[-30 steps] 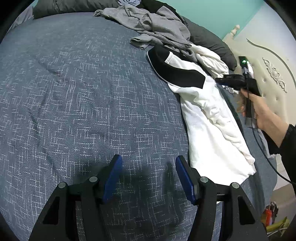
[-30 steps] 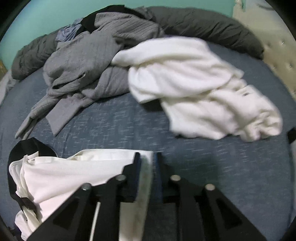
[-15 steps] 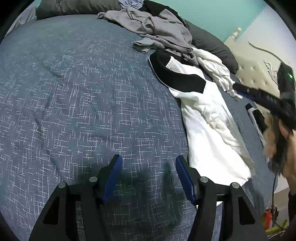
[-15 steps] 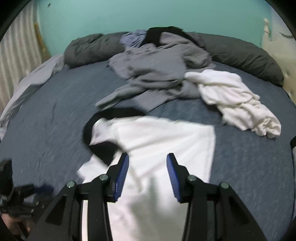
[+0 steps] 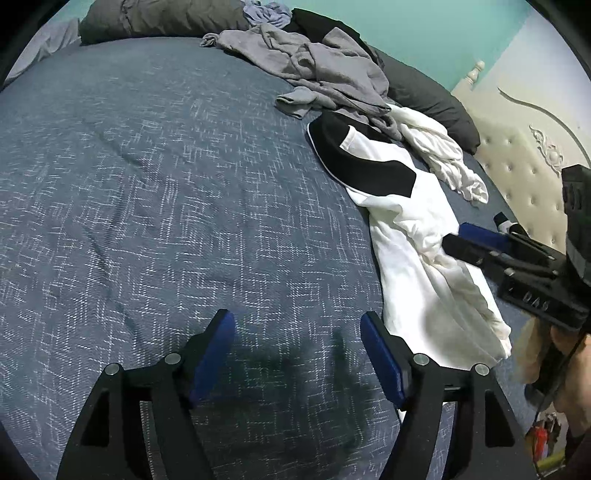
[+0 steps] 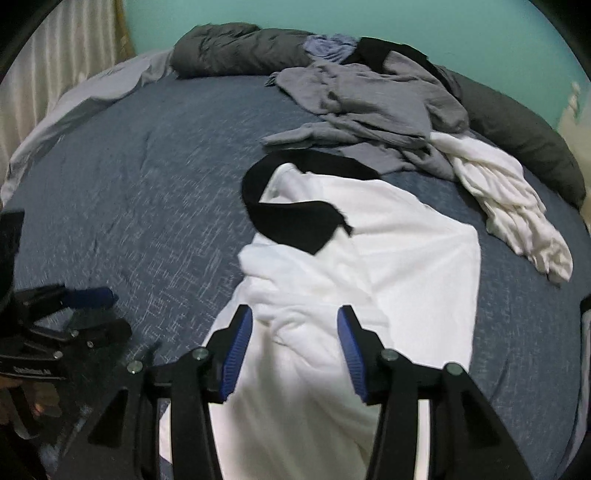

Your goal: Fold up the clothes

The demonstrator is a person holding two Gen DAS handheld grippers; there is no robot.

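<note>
Black forked frames on both grippers, silver screws at the joints, ribbed blue pads inside; white lettering along the left gripper.

The bedspread is dark blue, flecked with a white crosshatch weave. The shirt is white with black collar and shoulder panels. The heap behind is grey (one crumpled white garment beside it). The wall is teal.
</note>
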